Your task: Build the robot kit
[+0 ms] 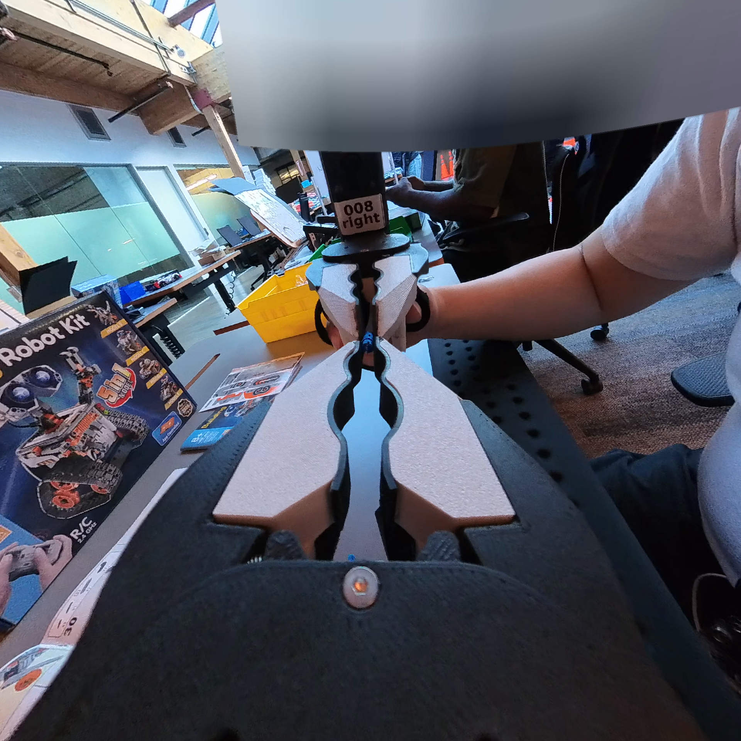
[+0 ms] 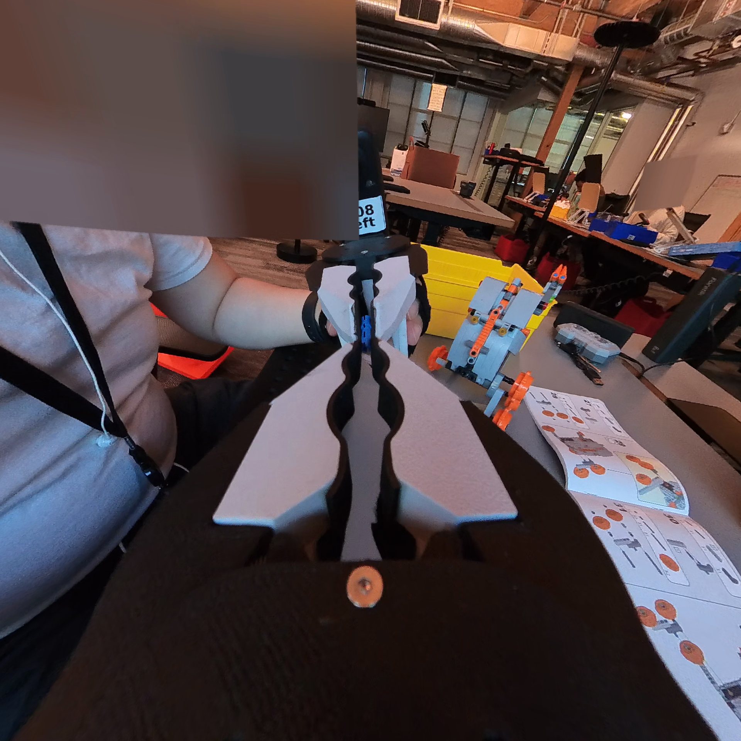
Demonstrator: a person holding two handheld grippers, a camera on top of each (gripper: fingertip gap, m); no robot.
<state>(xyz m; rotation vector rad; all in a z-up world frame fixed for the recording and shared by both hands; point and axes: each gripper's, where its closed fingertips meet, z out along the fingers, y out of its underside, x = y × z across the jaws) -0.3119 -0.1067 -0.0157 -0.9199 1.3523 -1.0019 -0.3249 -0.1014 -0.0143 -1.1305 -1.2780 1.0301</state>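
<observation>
My two grippers meet tip to tip above the dark table [image 2: 537, 361]. A small blue pin [image 1: 367, 343] sits right where the tips meet; it also shows in the right wrist view [image 2: 365, 329]. My left gripper [image 1: 367, 349] has its jaws nearly closed on one end of the pin. My right gripper [image 2: 363, 349] faces it and is closed on the other end. In each view the other gripper shows straight ahead, held in a person's hand. How deep the pin sits in either one is hidden.
A partly built grey and orange model [image 2: 493, 333] stands on the table beside an open instruction booklet [image 2: 621, 481] and a grey battery unit [image 2: 585, 341]. A yellow bin [image 1: 280, 308] stands behind. A robot kit box [image 1: 80, 401] and leaflets [image 1: 256, 381] lie at the left.
</observation>
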